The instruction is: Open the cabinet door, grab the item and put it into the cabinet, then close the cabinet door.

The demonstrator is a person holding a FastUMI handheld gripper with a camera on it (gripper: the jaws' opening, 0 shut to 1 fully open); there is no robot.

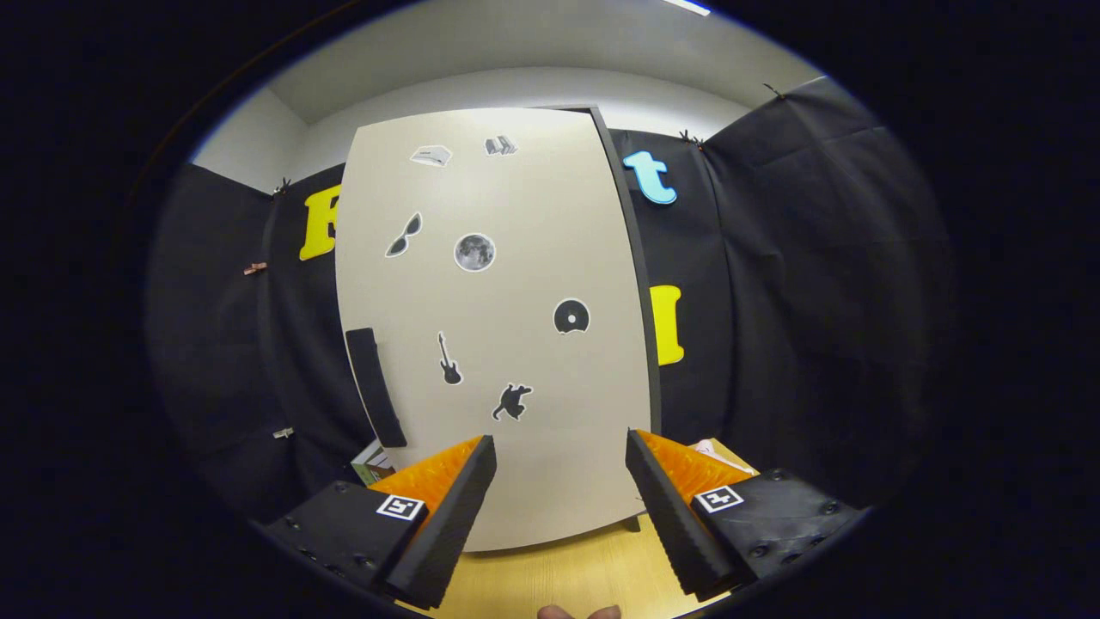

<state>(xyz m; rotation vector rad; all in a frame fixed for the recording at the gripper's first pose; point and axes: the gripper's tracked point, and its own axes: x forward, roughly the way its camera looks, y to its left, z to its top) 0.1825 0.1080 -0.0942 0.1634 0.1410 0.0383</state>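
Observation:
A tall beige cabinet door (498, 327) faces me, shut, with several small black and grey stickers on it and a dark vertical handle (375, 387) near its left edge. The cabinet's dark side edge (632, 258) runs down the door's right. My gripper (560, 449) is open, its fingers wide apart just in front of the door's lower part, with nothing between them. A green and white item (371, 464) peeks out beside the left finger, below the handle, mostly hidden.
The cabinet stands on a light wooden table (567, 572). A pale object (709, 449) shows behind the right finger. Black cloth walls surround the booth. A fingertip (577, 612) shows below the fingers.

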